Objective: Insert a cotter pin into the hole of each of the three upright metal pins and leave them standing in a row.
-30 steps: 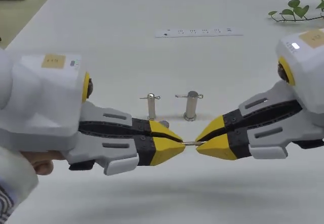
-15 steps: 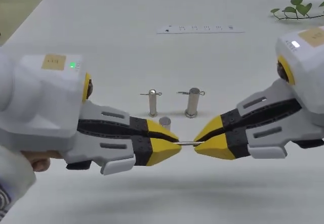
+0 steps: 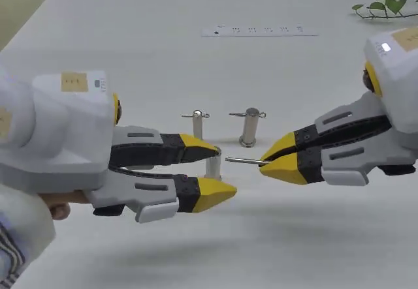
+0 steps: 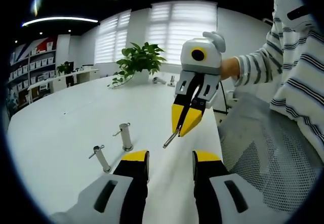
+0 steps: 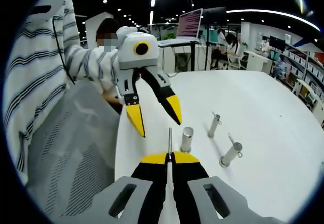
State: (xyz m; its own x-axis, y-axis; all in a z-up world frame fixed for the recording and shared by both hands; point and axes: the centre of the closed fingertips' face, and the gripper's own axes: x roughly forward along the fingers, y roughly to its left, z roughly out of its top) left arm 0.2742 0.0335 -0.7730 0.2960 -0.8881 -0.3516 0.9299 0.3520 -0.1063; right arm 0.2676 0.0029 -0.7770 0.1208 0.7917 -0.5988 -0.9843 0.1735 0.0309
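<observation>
The left gripper (image 3: pixel 218 170) was held with its yellow-tipped jaws apart and nothing between the pads. In the head view, a bare upright silver metal pin (image 3: pixel 213 166) stood on the white bench (image 3: pixel 130 47) in the gap between those open jaws. In the right gripper view that pin (image 5: pixel 187 139) stood just beside the left gripper's (image 5: pixel 156 117) tips, with no contact to be seen.

The right gripper (image 3: pixel 264 162) had its jaws closed on one end of a thin steel cotter pin (image 3: pixel 242 161), which lay level. The cotter pin's free end pointed at the bare pin's upper part and stopped just short of it. In the left gripper view the same cotter pin (image 4: pixel 170 139) stuck out below the right gripper's (image 4: pixel 185 127) clamped tips.

Behind the bare pin, two more silver metal pins stood upright and apart, each with a cotter pin through its head: the slimmer left one (image 3: pixel 197 125) and the thicker right one (image 3: pixel 249 128).

Farther back on the bench lay a flat white power strip (image 3: pixel 260 31). A green leafy sprig (image 3: pixel 385 5) was at the far right corner.
</observation>
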